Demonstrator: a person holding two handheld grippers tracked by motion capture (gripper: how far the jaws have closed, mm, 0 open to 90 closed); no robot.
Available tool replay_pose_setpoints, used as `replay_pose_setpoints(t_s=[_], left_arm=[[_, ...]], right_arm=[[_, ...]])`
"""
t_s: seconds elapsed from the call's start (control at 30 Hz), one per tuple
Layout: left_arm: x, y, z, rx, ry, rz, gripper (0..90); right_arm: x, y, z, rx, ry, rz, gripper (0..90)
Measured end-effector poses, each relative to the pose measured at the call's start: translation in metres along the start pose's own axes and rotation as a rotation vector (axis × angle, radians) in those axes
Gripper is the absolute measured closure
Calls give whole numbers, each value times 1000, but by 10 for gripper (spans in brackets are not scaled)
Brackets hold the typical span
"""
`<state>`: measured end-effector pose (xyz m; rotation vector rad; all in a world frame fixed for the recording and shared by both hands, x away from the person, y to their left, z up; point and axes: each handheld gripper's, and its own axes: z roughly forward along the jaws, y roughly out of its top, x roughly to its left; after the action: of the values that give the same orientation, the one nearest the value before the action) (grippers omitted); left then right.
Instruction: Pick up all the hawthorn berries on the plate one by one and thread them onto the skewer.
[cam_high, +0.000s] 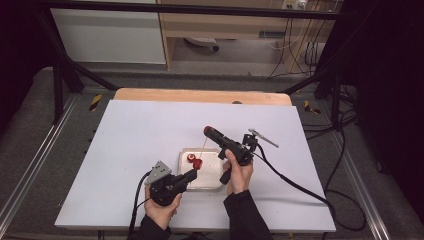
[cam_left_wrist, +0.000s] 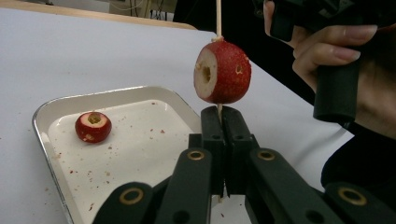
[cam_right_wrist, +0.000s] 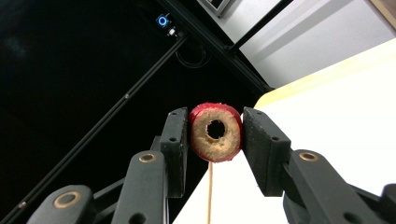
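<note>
Skewer (cam_left_wrist: 218, 18) pinched in left claw (cam_left_wrist: 220, 122); right claw (cam_right_wrist: 215, 135) clamps cored fruit (cam_right_wrist: 215, 132).

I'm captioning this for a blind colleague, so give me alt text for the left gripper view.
A red cored fruit sits threaded on a thin wooden skewer, which the left tool pinches upright just below it. Behind, a second cored fruit lies in a crumb-speckled white tray on a white table; a hand grips a black handle at right.

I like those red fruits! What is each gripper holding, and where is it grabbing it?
The left gripper pinches the wooden skewer just below the fruit on it. The right gripper squeezes a cored red fruit by its two red sides.
</note>
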<state>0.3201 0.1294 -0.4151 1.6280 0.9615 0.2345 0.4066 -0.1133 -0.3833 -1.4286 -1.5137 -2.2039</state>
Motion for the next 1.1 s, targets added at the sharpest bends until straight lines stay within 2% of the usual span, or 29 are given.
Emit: replay_pose_setpoints(t_s=[0.23, 0.37, 0.63, 0.87, 0.93, 1.1], left_arm=[[0, -1, 3, 23, 5, -12, 886], [1, -1, 2, 19, 3, -6, 886], [8, -1, -4, 22, 35, -3, 886], [4, -2, -2, 19, 15, 22, 887], [4, 0, -3, 13, 12, 16, 887], [7, 0, -1, 31, 14, 14, 887]], right_arm=[[0, -8, 0, 10, 5, -48, 624], [3, -8, -3, 23, -14, -92, 625], [4, -5, -5, 69, -30, -105, 624], [3, -10, -5, 101, -35, -113, 630], [3, -14, -4, 123, -29, -104, 630], [3, -23, -5, 132, -30, -122, 631]])
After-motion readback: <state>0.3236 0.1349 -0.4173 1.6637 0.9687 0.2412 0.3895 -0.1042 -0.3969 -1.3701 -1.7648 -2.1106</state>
